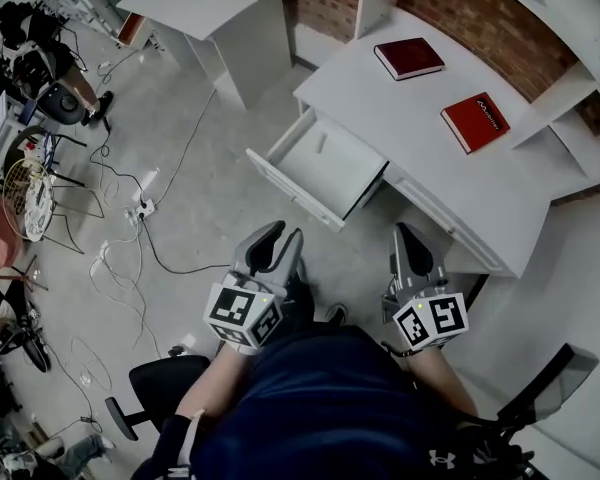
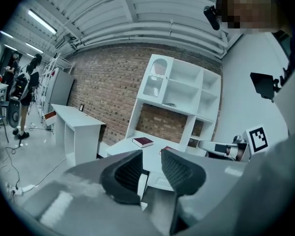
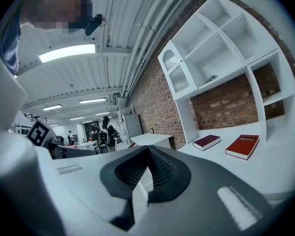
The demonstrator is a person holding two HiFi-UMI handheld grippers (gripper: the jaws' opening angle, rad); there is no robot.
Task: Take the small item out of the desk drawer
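Low centre: left gripper (image 1: 280, 240) is hanging half-open and empty; right gripper (image 1: 408, 238) is sitting closed on nothing. Drawer (image 1: 292, 190) is gaping mid-frame, small item inside too faint to place. Probably calling for one gripper dipping in from above, jaws wide.

Tabletop (image 1: 420, 138): white, smooth, matt, laminate-looking board. Drawer (image 1: 325, 168): same finish inside & out. Dark red book (image 1: 408, 58) by tabletop's far edge: cover w/ faint sheen. Bright red book (image 1: 475, 121) nr the shelf-side edge: smooth cover, a bit glossier. Brick wall (image 1: 460, 8): rough, matt, red-brown. Floor (image 1: 200, 198): grey, smooth, dull sheen, concrete-looking. Left tongs (image 2: 151, 159) & right tongs (image 3: 148, 151): smooth grey plastic-looking shells, low sheen. Pads (image 2: 128, 171): dark, ribbed, matt, rubber-like. Shirt (image 1: 320, 398): dark blue cloth. Ceiling (image 2: 152, 18): ribbed sheet, prob. metal.
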